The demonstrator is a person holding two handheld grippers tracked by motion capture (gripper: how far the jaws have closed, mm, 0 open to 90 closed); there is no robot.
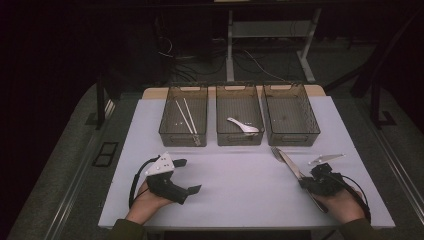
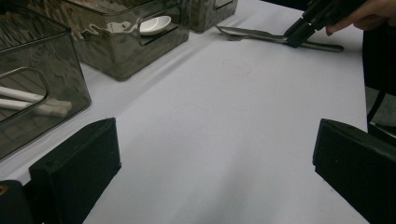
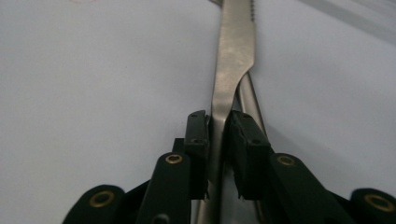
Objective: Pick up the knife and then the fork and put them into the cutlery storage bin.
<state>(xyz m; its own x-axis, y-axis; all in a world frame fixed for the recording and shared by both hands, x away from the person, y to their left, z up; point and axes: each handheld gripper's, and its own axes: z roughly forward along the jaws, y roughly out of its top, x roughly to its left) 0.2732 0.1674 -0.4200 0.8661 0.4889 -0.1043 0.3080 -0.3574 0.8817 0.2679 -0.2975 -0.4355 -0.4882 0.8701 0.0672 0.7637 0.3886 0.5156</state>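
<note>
Gripping the knife at its handle, the right tool sits closed on it at the surface's near right, blade running far-left toward the empty right bin; the left tool rests open; other bins hold chopsticks and a spoon.

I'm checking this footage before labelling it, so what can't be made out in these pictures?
- Second utensil, right gripper view: the knife covers it, so its type is unclear.
- Knife tip, same view: cut off by the top edge.
- Right bin contents, high view: too dark to tell.
- Right tongs, high view: too small to judge the grip.
</note>
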